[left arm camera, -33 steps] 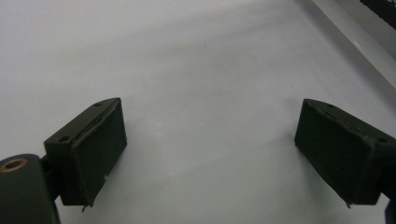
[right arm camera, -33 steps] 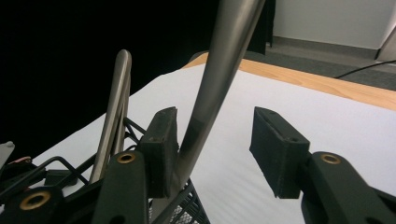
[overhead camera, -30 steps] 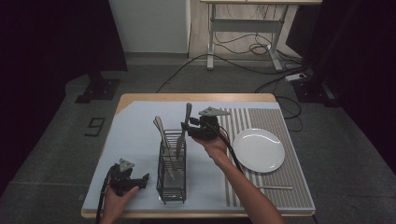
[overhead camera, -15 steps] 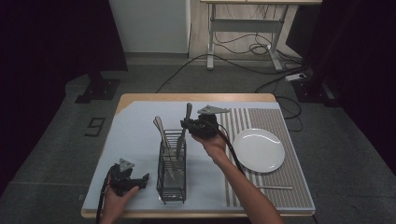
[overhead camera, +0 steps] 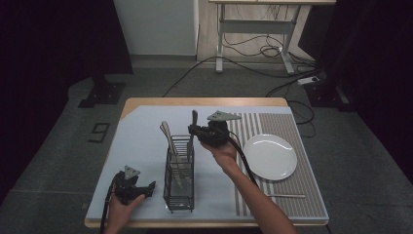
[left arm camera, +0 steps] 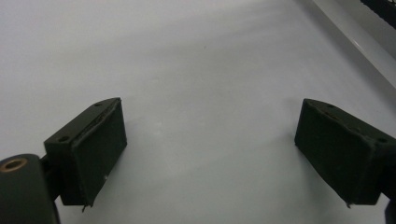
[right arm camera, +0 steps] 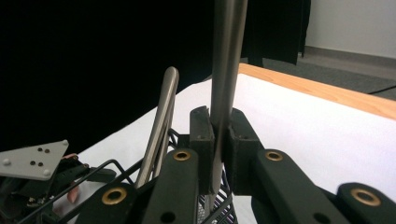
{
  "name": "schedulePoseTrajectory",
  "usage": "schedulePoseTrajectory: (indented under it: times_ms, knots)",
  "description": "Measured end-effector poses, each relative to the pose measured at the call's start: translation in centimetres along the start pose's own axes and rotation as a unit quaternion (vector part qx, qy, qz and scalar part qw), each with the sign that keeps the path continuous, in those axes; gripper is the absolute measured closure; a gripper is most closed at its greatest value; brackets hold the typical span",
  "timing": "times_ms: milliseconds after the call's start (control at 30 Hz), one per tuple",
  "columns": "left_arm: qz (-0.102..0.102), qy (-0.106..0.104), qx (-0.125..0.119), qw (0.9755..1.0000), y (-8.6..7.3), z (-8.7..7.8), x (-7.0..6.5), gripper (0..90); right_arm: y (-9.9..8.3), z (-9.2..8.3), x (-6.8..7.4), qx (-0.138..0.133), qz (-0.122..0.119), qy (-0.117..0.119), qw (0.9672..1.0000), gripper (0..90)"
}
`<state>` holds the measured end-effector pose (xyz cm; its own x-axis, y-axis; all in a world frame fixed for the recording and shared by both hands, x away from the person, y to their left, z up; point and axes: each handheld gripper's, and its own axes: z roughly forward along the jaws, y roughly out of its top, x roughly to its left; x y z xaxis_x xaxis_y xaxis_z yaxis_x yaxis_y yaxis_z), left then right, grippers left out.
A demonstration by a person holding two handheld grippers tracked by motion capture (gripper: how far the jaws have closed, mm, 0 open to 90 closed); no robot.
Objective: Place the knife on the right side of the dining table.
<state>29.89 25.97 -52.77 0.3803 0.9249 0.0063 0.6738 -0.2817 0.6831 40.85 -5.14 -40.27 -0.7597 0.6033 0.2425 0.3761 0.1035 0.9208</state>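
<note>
A black wire cutlery caddy [overhead camera: 179,187] stands on the pale blue mat [overhead camera: 141,136] with several steel utensils upright in it. My right gripper [overhead camera: 193,130] reaches it from the right, level with the utensils' upper ends. Its jaws have just been closing and are now shut on one steel utensil handle [right arm camera: 229,56], which rises above the pads. A second, curved handle [right arm camera: 161,121] stands just left of the jaws. My left gripper [overhead camera: 146,187] rests low at the table's front left. It is open [left arm camera: 210,149], with bare mat between its pads.
A white plate [overhead camera: 270,156] sits on the striped mat [overhead camera: 282,126] to the right. A thin utensil [overhead camera: 285,196] lies on that mat near the front edge. The wooden table edge [overhead camera: 204,101] runs along the back.
The right gripper's jaws have drawn together on the upright handle. Both hands have stayed about where they were.
</note>
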Motion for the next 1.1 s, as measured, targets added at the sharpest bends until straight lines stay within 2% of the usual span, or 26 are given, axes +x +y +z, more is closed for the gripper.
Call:
schedulePoseTrajectory:
  times_ms: [67, 300, 633, 800, 833, 967, 1100]
  knots:
    - [0.0, 0.0, 0.0, 1.0, 0.0, 0.0, 0.0, 8.6, 0.1, -0.3, 0.2, -0.001, -0.008, -0.002, 1.0, 83.2]
    - [0.0, 0.0, 0.0, 1.0, 0.0, 0.0, 0.0, 8.6, 0.7, -1.5, 0.1, -0.016, -0.003, 0.003, 0.9999, 83.2]
    - [0.0, 0.0, -0.001, 1.0, 0.0, 0.0, 0.0, 8.6, 1.6, -4.3, 0.0, -0.054, 0.004, 0.01, 0.9985, 83.3]
    - [0.0, 0.0, -0.001, 1.0, 0.0, 0.0, 0.0, 8.6, 2.2, -6.2, -0.4, -0.086, 0.018, 0.014, 0.996, 83.4]
    - [0.0, 0.0, -0.001, 1.0, 0.0, 0.0, 0.0, 8.6, 2.2, -6.2, -0.4, -0.086, 0.018, 0.014, 0.996, 83.4]
    - [0.0, 0.0, -0.001, 1.0, 0.0, 0.0, 0.0, 8.6, 2.9, -8.1, -0.9, -0.117, 0.028, 0.021, 0.9926, 83.5]
    - [0.0, 0.0, -0.001, 1.0, 0.0, 0.0, 0.0, 8.6, 3.1, -9.1, -1.2, -0.127, 0.028, 0.021, 0.9913, 83.6]
